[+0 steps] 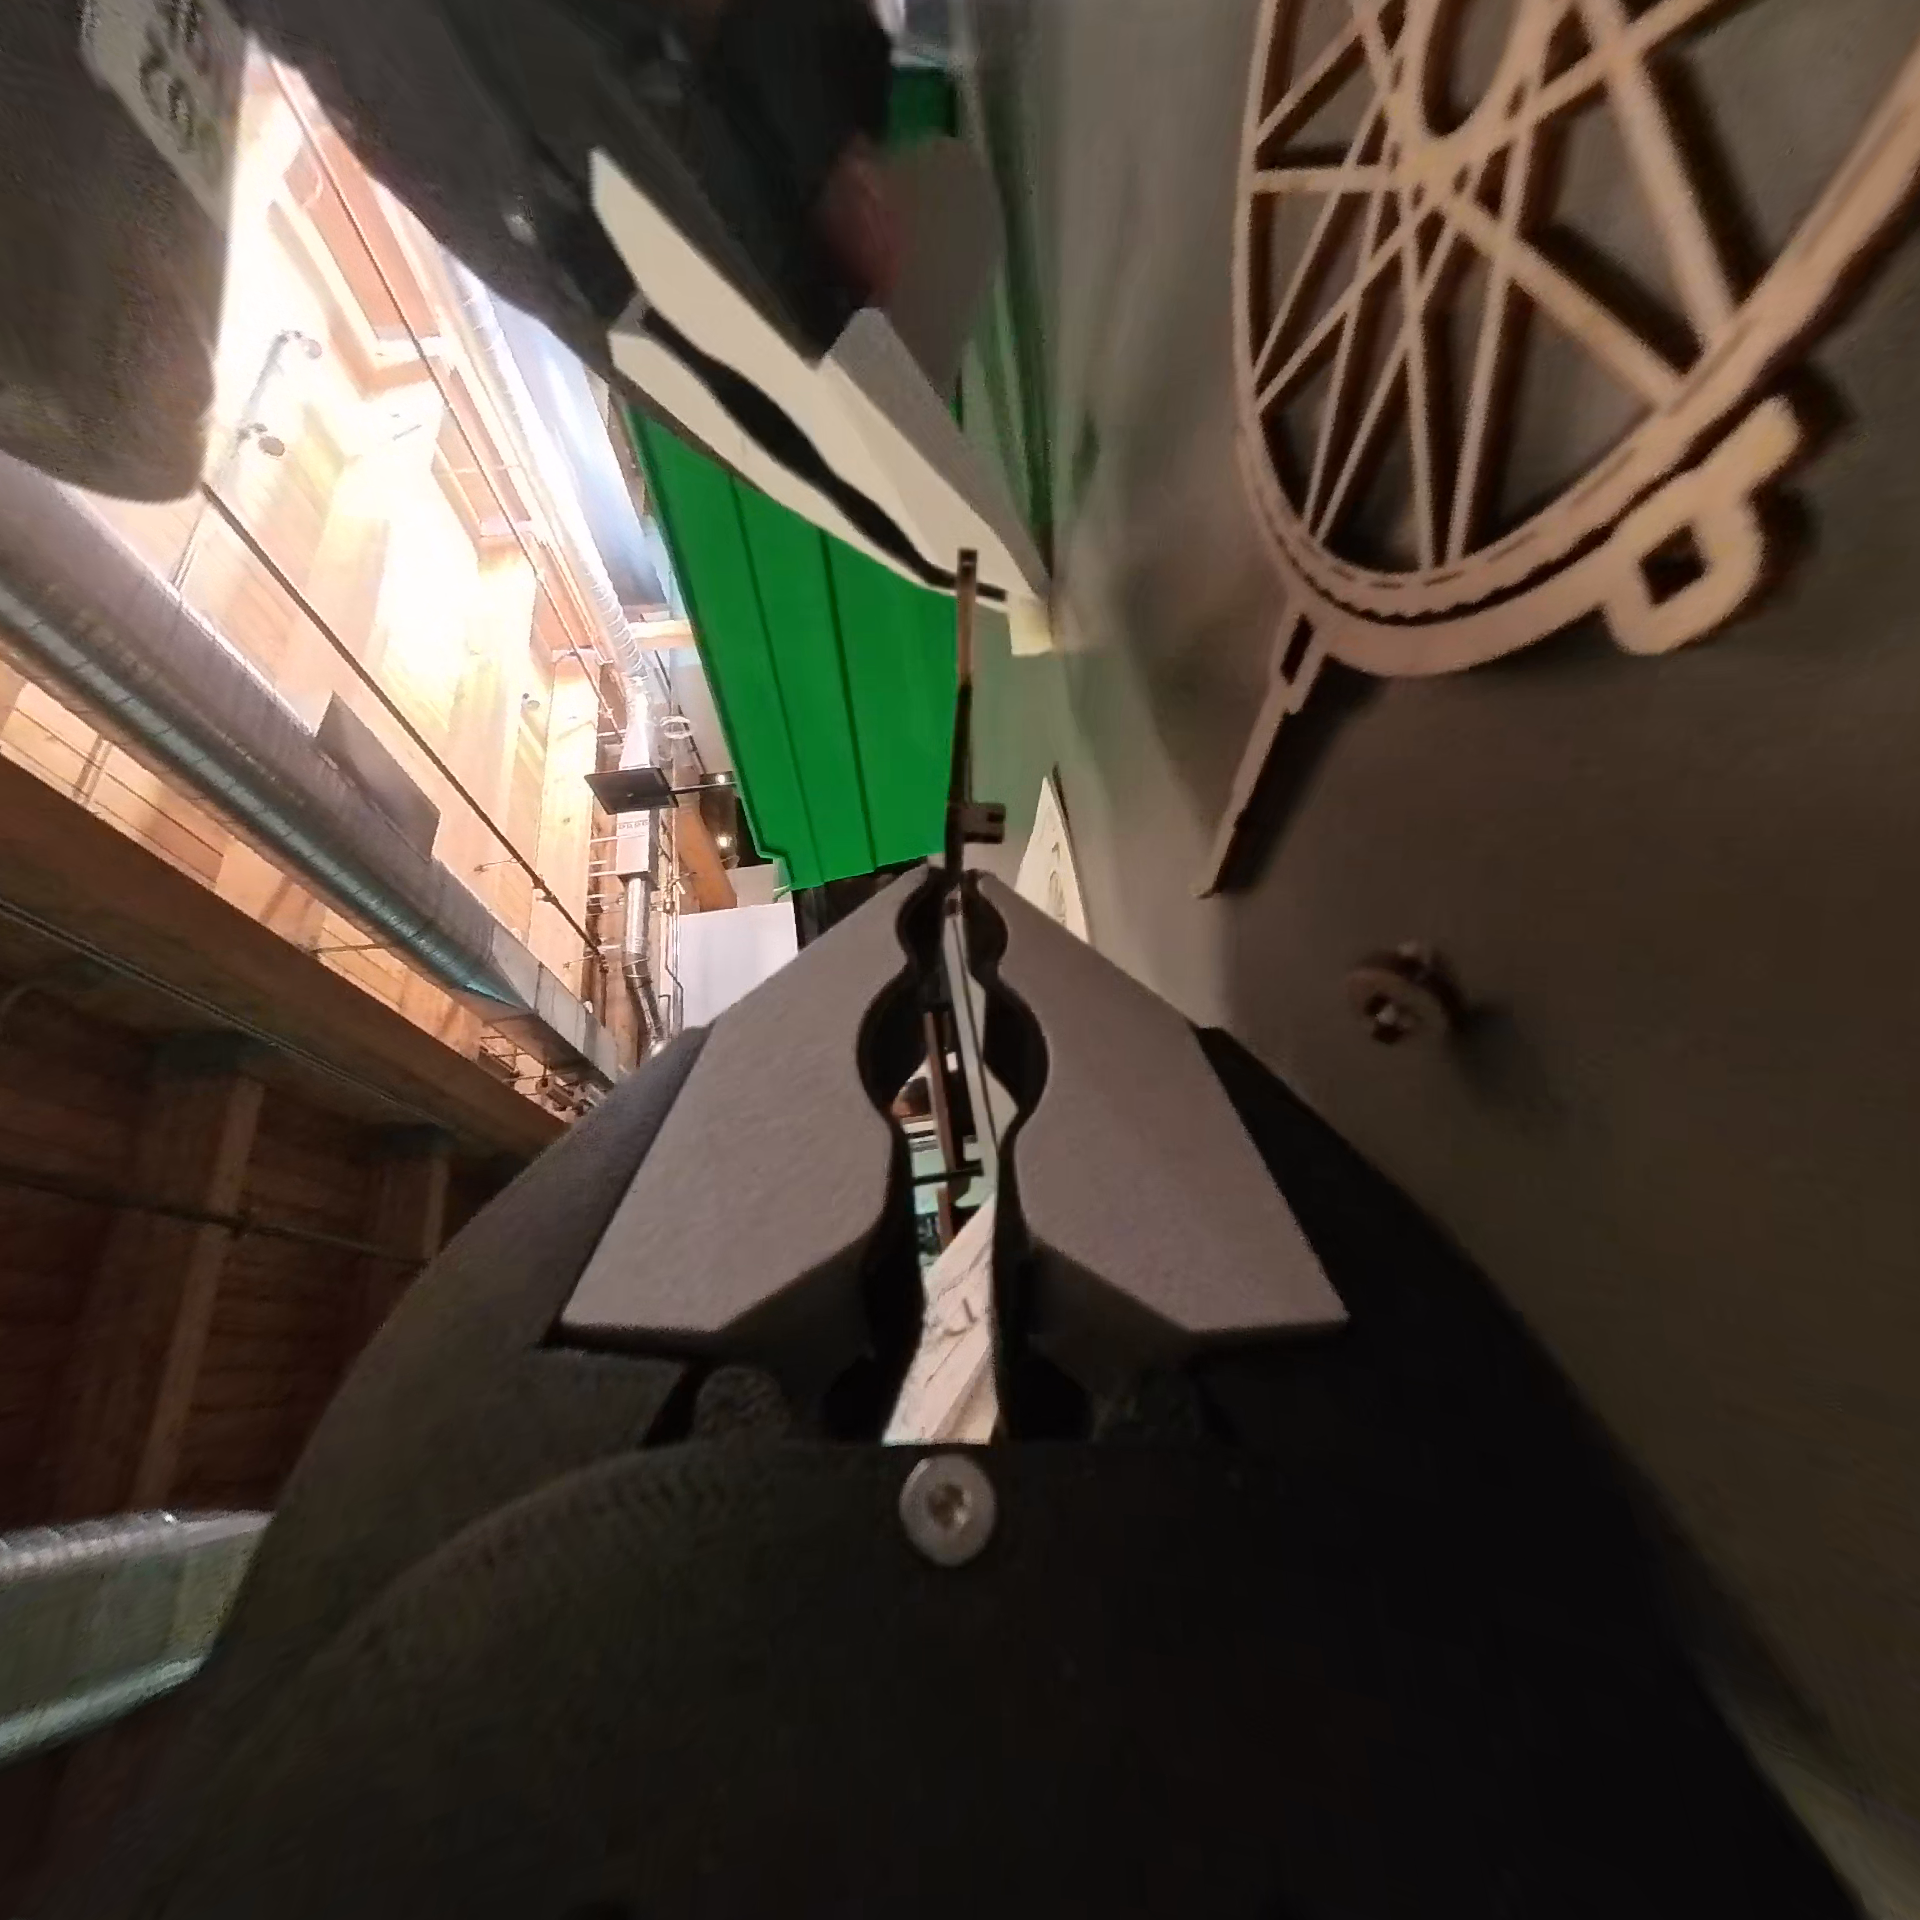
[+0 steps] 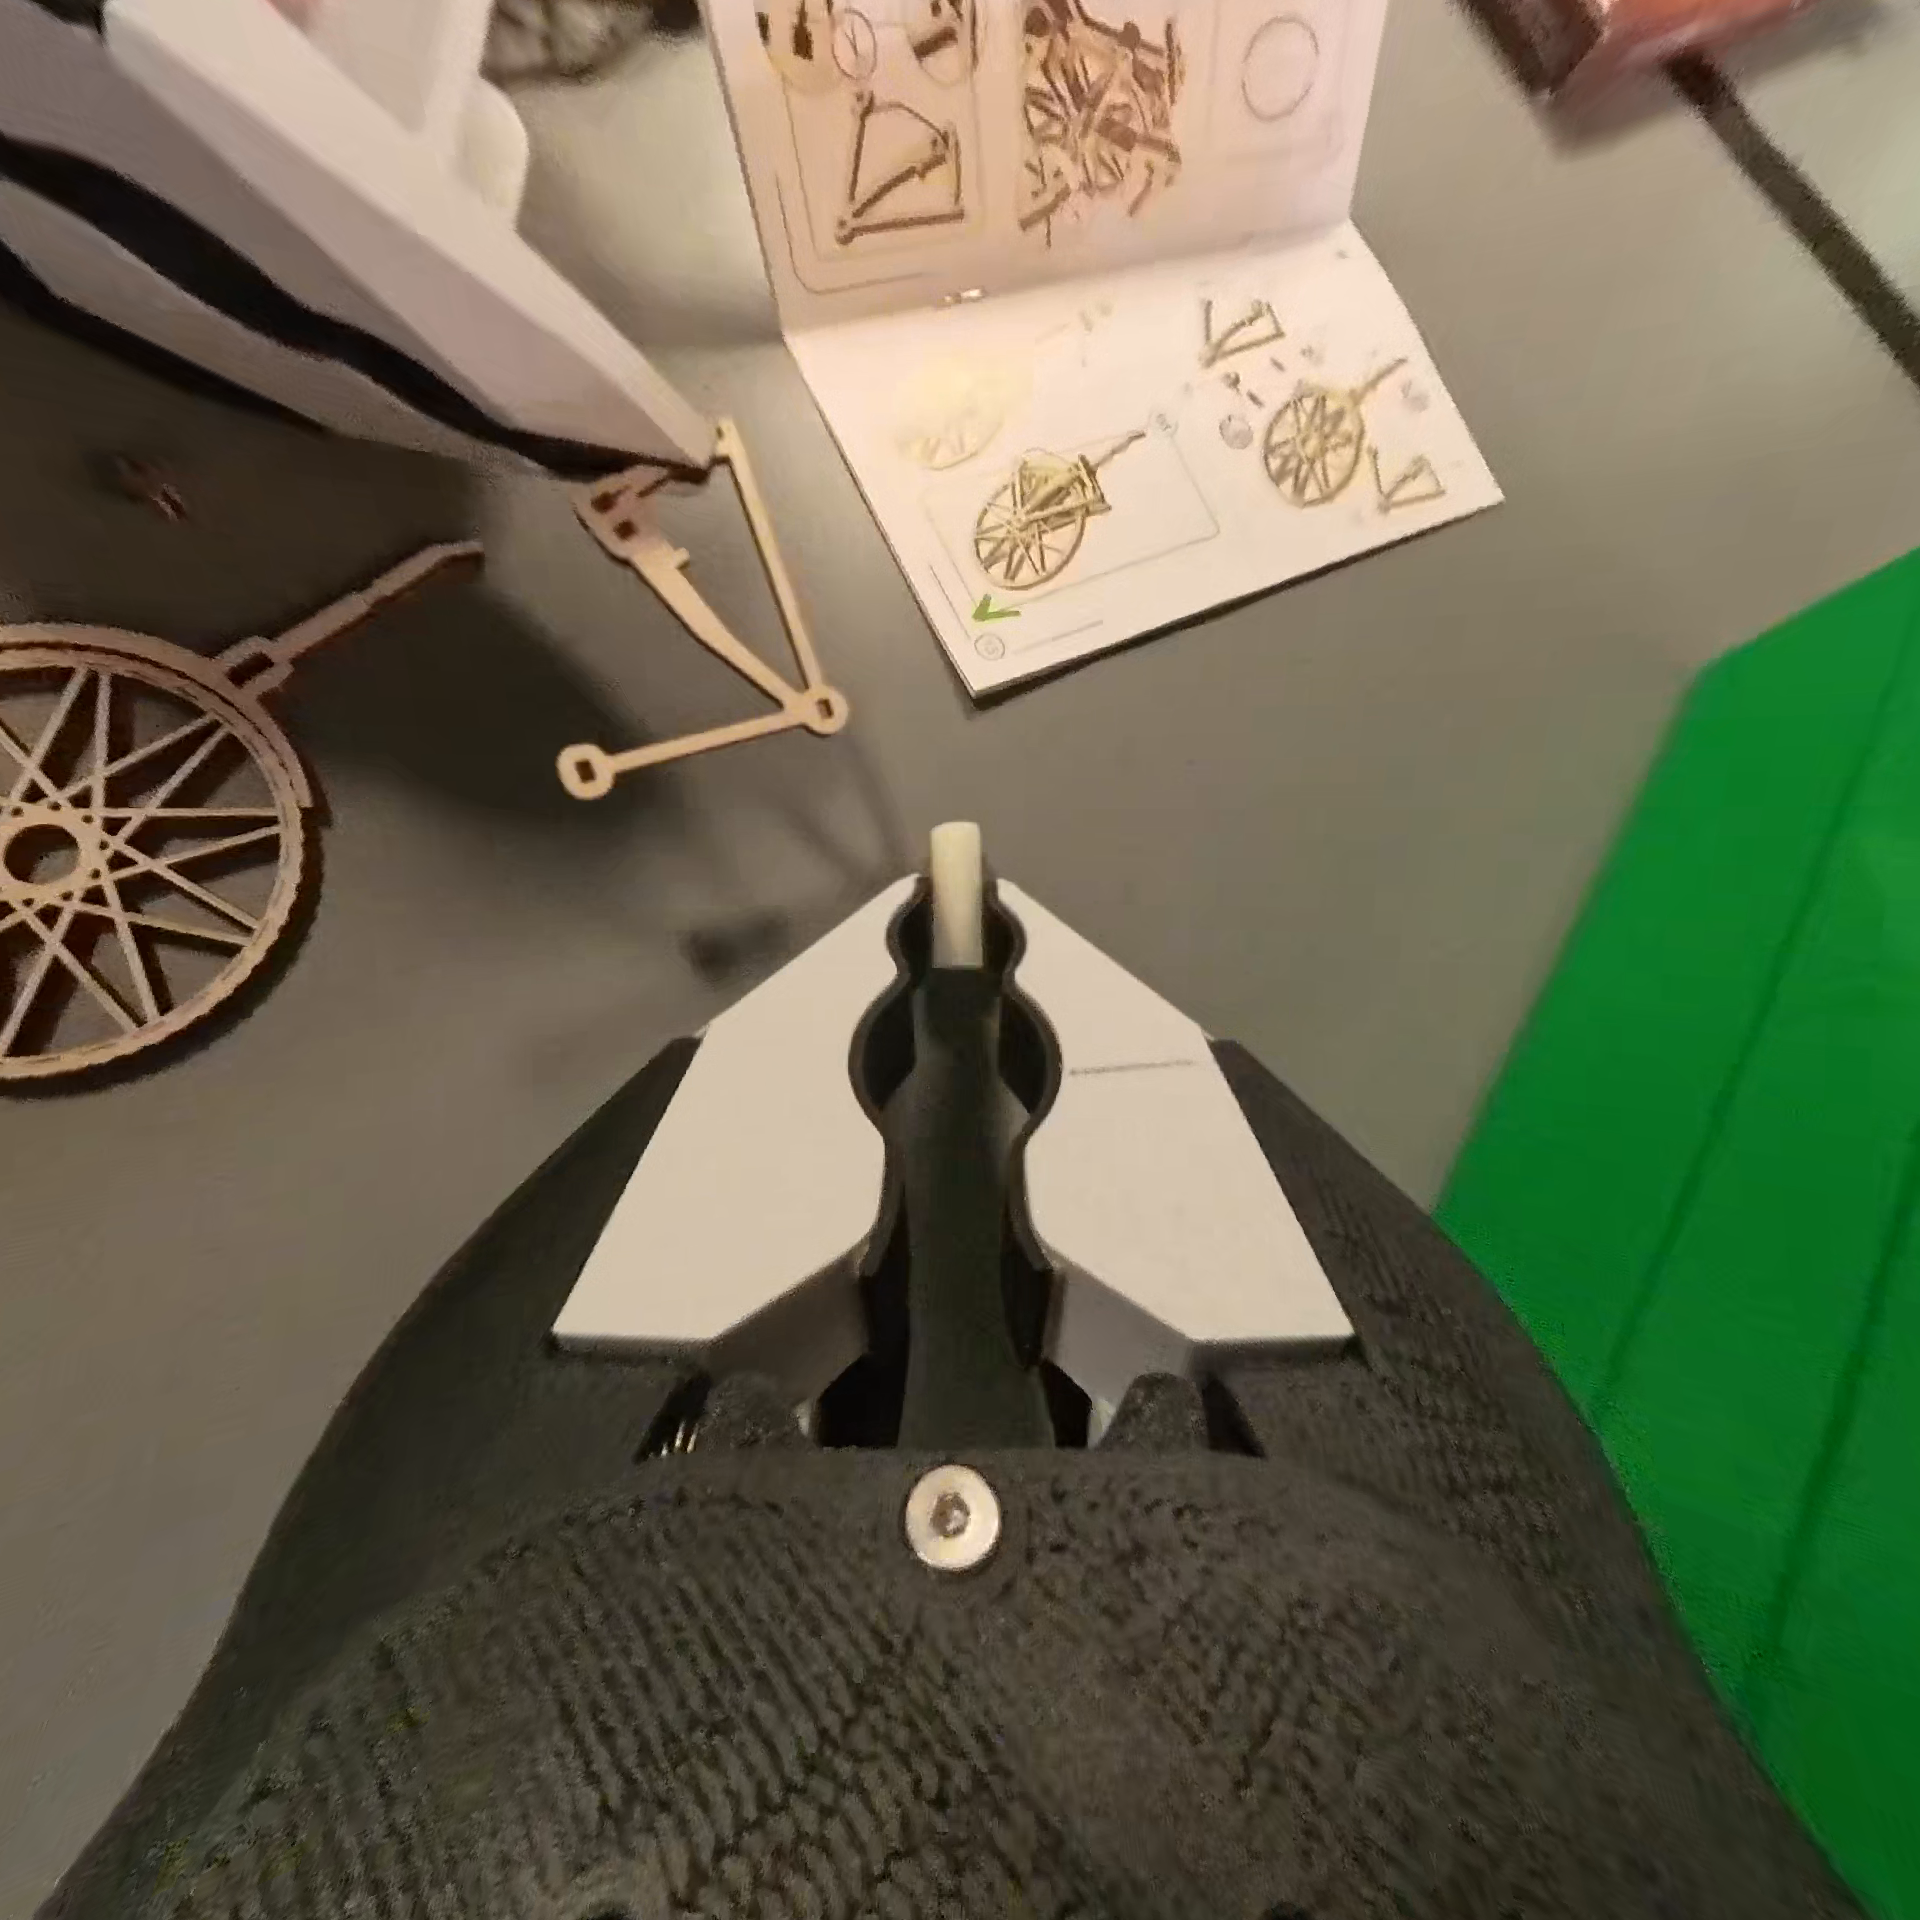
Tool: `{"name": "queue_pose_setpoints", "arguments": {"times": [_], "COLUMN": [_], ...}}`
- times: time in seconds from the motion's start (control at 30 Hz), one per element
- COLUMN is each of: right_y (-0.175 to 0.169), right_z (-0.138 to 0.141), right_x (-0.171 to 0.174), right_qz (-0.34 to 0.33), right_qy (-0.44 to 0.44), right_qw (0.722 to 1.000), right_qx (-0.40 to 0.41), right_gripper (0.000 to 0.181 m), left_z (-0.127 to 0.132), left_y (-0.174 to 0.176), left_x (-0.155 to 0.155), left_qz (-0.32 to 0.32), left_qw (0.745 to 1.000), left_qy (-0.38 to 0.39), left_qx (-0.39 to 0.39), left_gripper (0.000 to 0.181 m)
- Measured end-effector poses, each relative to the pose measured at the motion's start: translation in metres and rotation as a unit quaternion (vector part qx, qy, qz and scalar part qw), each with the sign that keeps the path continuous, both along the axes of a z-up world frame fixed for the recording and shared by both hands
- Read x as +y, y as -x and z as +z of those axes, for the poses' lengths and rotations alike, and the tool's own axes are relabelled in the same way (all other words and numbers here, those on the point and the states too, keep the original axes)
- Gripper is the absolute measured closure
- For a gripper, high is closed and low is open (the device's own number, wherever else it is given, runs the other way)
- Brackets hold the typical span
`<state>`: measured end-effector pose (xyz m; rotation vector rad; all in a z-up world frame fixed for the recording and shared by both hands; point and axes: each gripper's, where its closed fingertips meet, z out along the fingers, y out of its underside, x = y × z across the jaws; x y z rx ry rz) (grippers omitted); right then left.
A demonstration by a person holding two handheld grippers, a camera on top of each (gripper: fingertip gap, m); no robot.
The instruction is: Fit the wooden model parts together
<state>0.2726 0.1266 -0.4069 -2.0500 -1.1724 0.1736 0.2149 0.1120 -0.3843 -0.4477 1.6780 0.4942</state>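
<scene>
Left gripper (image 1: 961, 883): jaws closed on a thin wooden frame piece (image 1: 964, 665), seen edge-on in its own view and standing out beyond the tips. In the right wrist view the same frame (image 2: 727, 613) shows as an open triangle with a ring end, its far corner pinched by the left gripper (image 2: 686, 457), the rest tilted over the grey table (image 2: 1299, 831).

Right gripper (image 2: 958, 883): jaws narrow, clamped on a small pale peg (image 2: 956, 883) that pokes out past the tips; material hard to judge through blur.

Spoked wooden wheel (image 2: 125, 842) with a stem lies flat at left, near the frame but apart. Open instruction booklet (image 2: 1143, 416) sits far centre. Green mat (image 2: 1714, 1039) at right.
</scene>
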Motion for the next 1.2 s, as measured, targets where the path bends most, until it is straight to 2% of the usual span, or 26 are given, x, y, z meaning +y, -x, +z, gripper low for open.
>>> {"name": "queue_pose_setpoints", "arguments": {"times": [0.07,0.13,0.17,0.3,0.53,0.87,1.2], "right_y": [0.008,0.031,0.039,0.053,0.056,0.063,0.053], "right_z": [0.018,0.039,0.041,0.034,0.027,0.026,0.019], "right_x": [-0.006,-0.019,-0.023,-0.027,-0.025,-0.028,-0.022], "right_qz": [0.008,0.030,0.036,0.054,0.077,0.092,0.070], "right_qy": [-0.028,-0.048,-0.058,-0.106,-0.124,-0.131,-0.126], "right_qw": [0.999,0.996,0.996,0.992,0.981,0.976,0.977], "right_qx": [0.022,0.066,0.052,-0.052,-0.131,-0.145,-0.160], "right_gripper": [0.175,0.175,0.175,0.175,0.175,0.175,0.175], "left_z": [-0.002,-0.003,-0.003,-0.005,-0.007,-0.008,-0.010], "left_y": [-0.001,-0.002,-0.002,-0.004,-0.005,-0.006,-0.007], "left_x": [0.000,0.001,0.000,-0.003,-0.004,-0.004,-0.004], "left_qz": [0.003,0.007,0.005,0.001,0.004,0.006,0.008], "left_qw": [1.000,1.000,1.000,1.000,1.000,0.999,0.999], "left_qy": [0.005,0.010,0.009,0.016,0.024,0.034,0.044], "left_qx": [0.005,0.007,0.008,0.013,0.019,0.022,0.025], "left_gripper": [0.179,0.179,0.180,0.179,0.179,0.179,0.179]}}
